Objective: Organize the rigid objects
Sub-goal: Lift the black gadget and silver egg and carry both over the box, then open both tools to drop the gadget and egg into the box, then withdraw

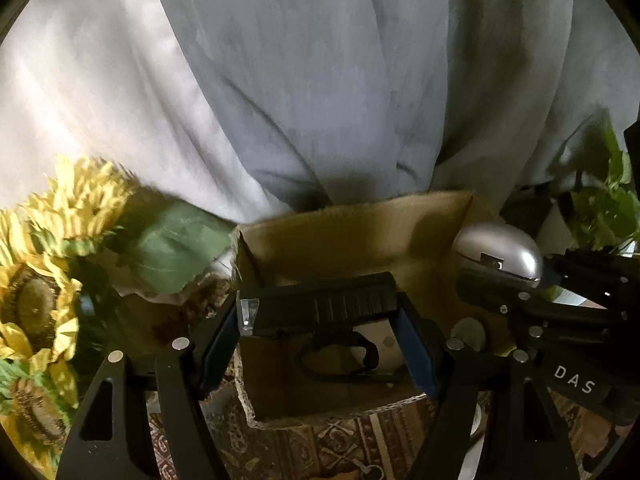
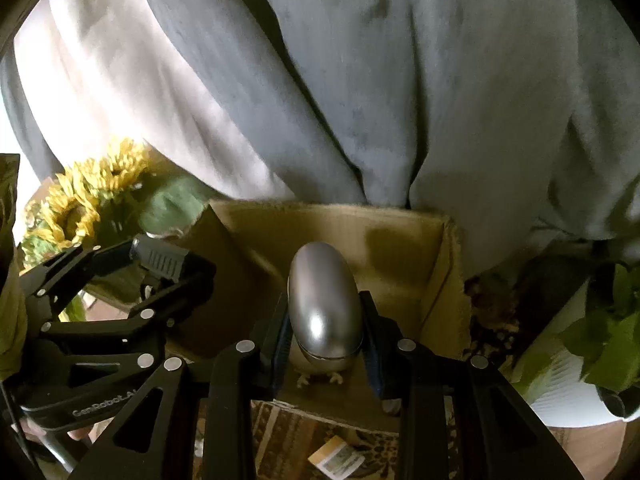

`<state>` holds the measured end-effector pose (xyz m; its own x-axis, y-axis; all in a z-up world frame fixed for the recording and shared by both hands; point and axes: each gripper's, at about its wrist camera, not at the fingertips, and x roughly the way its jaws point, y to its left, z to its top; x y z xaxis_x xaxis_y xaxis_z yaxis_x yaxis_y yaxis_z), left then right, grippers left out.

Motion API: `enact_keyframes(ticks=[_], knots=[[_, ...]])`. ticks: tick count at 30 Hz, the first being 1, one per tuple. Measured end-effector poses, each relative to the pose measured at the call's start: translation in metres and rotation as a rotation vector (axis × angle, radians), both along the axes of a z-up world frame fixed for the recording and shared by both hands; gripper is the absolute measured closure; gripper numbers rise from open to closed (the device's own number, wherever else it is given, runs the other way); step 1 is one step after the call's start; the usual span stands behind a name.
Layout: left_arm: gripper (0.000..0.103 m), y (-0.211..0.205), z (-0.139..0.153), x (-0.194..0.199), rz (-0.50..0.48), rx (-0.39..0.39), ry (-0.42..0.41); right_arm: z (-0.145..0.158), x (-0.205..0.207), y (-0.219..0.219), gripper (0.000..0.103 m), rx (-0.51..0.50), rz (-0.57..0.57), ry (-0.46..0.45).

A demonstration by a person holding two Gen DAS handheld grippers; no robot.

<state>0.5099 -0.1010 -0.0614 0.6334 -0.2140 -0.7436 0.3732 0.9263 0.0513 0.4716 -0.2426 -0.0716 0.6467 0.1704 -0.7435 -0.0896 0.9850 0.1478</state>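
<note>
Toy pistol (image 1: pixel 326 306): black, held crosswise between the left gripper's fingers, over the open cardboard box; in the right wrist view it shows at 9 o'clock, its ribbed top facing the camera
Silver case (image 2: pixel 322 304): smooth, egg-shaped, with a seam near its lower end, standing on end between the right gripper's fingers, over the same box; in the left wrist view it sits at 3 o'clock
Left gripper (image 1: pixel 320 320): closed on the toy pistol, one finger at each end of its top
Right gripper (image 2: pixel 324 336): closed on the silver case, its pads pressed to both sides
Cardboard box (image 1: pixel 352 236): brown, open at the top, straight ahead of both grippers; its inner walls are bare where they show
Cloth (image 1: pixel 340 80): grey, in folds, filling the upper half of both views from 10 to 2 o'clock, behind the box
Sunflowers (image 1: pixel 44 260): yellow with green leaves, at 9 o'clock, just beside the box's left wall
Green plant (image 2: pixel 604 340): leafy, in a white pot, at 4 o'clock, apart from the box
Patterned mat (image 1: pixel 320 448): brown, ornate, under the box's near edge at 6 o'clock
</note>
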Motion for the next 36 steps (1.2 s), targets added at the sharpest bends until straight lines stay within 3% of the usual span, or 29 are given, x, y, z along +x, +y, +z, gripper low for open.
enact_keyframes(ticks=[6,9,13,18,26,36], knots=[[0.028,-0.002,-0.012,0.008,0.002,0.015,0.068,-0.014,0.012,-0.002,0.070,0.006,0.004,0.060],[0.019,-0.001,-0.005,0.002,0.016,0.018,0.033,-0.016,0.013,-0.003,0.067,0.007,-0.011,0.066],[0.019,0.003,0.004,-0.004,0.031,0.020,-0.004,-0.011,0.010,-0.005,0.055,-0.002,-0.033,0.046],[0.015,0.013,0.017,-0.022,0.060,0.012,-0.064,0.004,-0.004,-0.006,0.051,-0.028,-0.063,0.000],[0.007,0.034,0.034,-0.064,0.126,-0.004,-0.160,0.031,-0.046,-0.005,0.031,-0.056,-0.133,-0.119],[0.004,0.051,0.031,-0.107,0.204,0.013,-0.216,0.027,-0.082,0.004,0.028,-0.032,-0.157,-0.146]])
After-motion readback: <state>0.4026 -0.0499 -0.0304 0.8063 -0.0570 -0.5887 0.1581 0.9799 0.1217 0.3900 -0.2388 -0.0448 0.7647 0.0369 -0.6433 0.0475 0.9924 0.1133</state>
